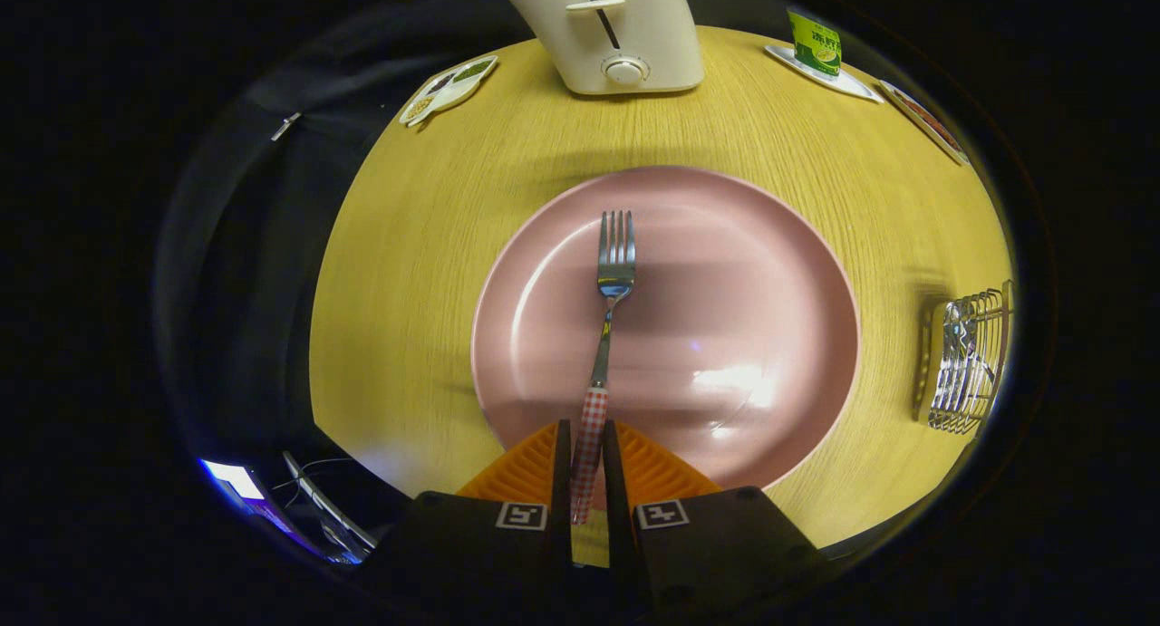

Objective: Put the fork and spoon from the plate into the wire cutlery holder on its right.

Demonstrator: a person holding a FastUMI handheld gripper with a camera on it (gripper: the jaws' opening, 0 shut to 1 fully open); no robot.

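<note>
One fork [609, 309] is held by its checked handle between the closed fingers of the gripper [587, 463].

From left to right across the frame: the fork is laid along the centre of the pink plate [770, 273], prongs pointed away, and the wire holder [968, 361] is seen at the far right on the table [408, 273]. No spoon is seen. Light, stiff, smooth metal is judged; the handle is best gripped.

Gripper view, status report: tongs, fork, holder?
Tongs shut on fork handle, tines over pink plate. Wire cutlery holder off to the right on table. Nothing between them.
</note>
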